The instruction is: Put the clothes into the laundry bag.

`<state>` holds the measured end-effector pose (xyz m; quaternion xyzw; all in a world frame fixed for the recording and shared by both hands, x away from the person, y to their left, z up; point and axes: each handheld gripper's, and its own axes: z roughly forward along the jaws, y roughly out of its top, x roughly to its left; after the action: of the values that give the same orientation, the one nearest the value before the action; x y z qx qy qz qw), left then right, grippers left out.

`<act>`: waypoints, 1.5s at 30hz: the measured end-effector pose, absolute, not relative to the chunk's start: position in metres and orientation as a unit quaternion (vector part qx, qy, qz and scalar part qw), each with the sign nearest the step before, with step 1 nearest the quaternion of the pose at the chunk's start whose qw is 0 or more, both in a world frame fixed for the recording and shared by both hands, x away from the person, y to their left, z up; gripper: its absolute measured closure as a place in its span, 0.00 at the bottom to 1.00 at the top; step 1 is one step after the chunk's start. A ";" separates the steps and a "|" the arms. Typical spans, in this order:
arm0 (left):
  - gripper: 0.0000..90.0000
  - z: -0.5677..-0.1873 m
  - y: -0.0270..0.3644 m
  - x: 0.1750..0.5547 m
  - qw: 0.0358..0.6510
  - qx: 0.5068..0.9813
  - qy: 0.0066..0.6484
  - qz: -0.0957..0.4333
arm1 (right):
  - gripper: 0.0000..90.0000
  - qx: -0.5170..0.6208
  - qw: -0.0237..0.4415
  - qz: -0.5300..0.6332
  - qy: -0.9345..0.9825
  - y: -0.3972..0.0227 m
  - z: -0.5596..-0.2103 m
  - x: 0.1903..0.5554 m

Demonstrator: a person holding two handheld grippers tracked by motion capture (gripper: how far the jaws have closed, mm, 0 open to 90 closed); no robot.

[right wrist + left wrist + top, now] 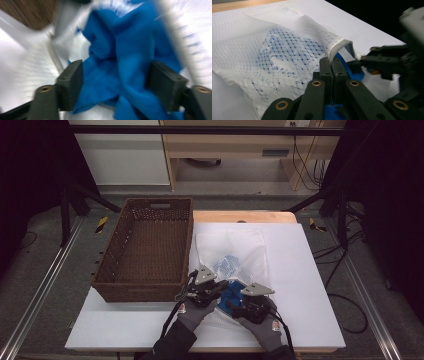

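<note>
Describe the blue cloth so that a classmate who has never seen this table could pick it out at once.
Start at the brown wicker basket on the white table. To its right lies a white mesh bag. The blue cloth bunches at that bag's near, open end, the only solid blue thing among white.

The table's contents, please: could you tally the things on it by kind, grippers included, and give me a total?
Wicker basket: 1
White mesh bag: 1
Blue cloth: 1
Grippers: 2, the left gripper shut on the mesh bag's rim, the right gripper with jaws apart around the blue cloth
Total: 5
</note>
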<state>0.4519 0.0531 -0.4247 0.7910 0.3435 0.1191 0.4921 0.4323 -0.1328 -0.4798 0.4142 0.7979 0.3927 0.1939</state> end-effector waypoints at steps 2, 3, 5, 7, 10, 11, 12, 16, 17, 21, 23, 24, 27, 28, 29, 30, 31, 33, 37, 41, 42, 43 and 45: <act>0.99 -0.425 0.053 0.451 0.493 0.790 0.344 0.119 | 0.31 0.419 0.207 0.374 0.801 -0.127 -0.487 0.435; 0.99 -0.425 0.052 0.451 0.494 0.790 0.344 0.119 | 0.33 0.423 0.211 0.370 0.799 -0.126 -0.490 0.436; 0.99 -0.425 0.052 0.451 0.492 0.791 0.343 0.119 | 0.52 0.435 0.217 0.367 0.793 -0.126 -0.489 0.438; 0.99 -0.425 0.052 0.451 0.494 0.790 0.343 0.118 | 0.75 0.449 0.227 0.358 0.786 -0.129 -0.486 0.442; 0.99 -0.423 0.053 0.450 0.497 0.789 0.342 0.118 | 0.83 0.466 0.219 0.360 0.778 -0.132 -0.483 0.447; 0.99 -0.422 0.053 0.450 0.498 0.789 0.341 0.117 | 0.84 0.466 0.225 0.367 0.773 -0.132 -0.481 0.448; 0.99 -0.421 0.053 0.450 0.499 0.789 0.339 0.117 | 0.84 0.470 0.227 0.372 0.767 -0.131 -0.480 0.449; 0.99 -0.415 0.051 0.445 0.507 0.789 0.327 0.119 | 0.83 0.479 0.254 0.408 0.735 -0.132 -0.469 0.457; 0.99 -0.415 0.051 0.444 0.508 0.789 0.325 0.118 | 0.83 0.488 0.257 0.411 0.726 -0.133 -0.468 0.460; 0.99 -0.421 0.049 0.446 0.498 0.796 0.325 0.112 | 0.79 0.504 0.283 0.376 0.724 -0.134 -0.479 0.475; 0.99 -0.426 0.048 0.446 0.494 0.798 0.327 0.110 | 0.75 0.504 0.279 0.360 0.734 -0.133 -0.488 0.479; 0.99 -0.427 0.048 0.447 0.493 0.799 0.327 0.110 | 0.73 0.498 0.283 0.359 0.737 -0.133 -0.487 0.478; 0.99 -0.429 0.050 0.449 0.492 0.797 0.333 0.108 | 0.63 0.486 0.269 0.372 0.744 -0.137 -0.480 0.471; 0.99 -0.429 0.052 0.450 0.492 0.797 0.334 0.109 | 0.60 0.484 0.262 0.379 0.744 -0.139 -0.476 0.467; 0.99 -0.428 0.052 0.450 0.492 0.795 0.336 0.111 | 0.57 0.477 0.257 0.389 0.745 -0.143 -0.473 0.463; 0.99 -0.428 0.053 0.451 0.493 0.794 0.337 0.111 | 0.54 0.474 0.253 0.395 0.745 -0.148 -0.469 0.458; 0.99 -0.427 0.054 0.451 0.493 0.794 0.338 0.112 | 0.52 0.471 0.249 0.401 0.745 -0.152 -0.465 0.453; 0.99 -0.427 0.055 0.452 0.493 0.793 0.339 0.113 | 0.47 0.459 0.243 0.415 0.747 -0.159 -0.459 0.444; 0.99 -0.427 0.054 0.452 0.493 0.793 0.339 0.116 | 0.45 0.444 0.235 0.422 0.755 -0.163 -0.451 0.430; 0.99 -0.426 0.053 0.451 0.494 0.793 0.338 0.116 | 0.46 0.434 0.215 0.399 0.779 -0.150 -0.463 0.429; 0.99 -0.426 0.053 0.451 0.494 0.793 0.337 0.117 | 0.45 0.437 0.213 0.390 0.782 -0.147 -0.467 0.431; 0.99 -0.425 0.053 0.451 0.494 0.793 0.337 0.117 | 0.44 0.442 0.210 0.381 0.784 -0.144 -0.472 0.434; 0.99 -0.426 0.052 0.451 0.495 0.793 0.336 0.116 | 0.44 0.438 0.216 0.372 0.789 -0.139 -0.479 0.437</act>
<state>0.4511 0.0519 -0.4255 0.7927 0.3363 0.1161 0.4949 0.4373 -0.1393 -0.4790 0.4384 0.7889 0.3724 0.2161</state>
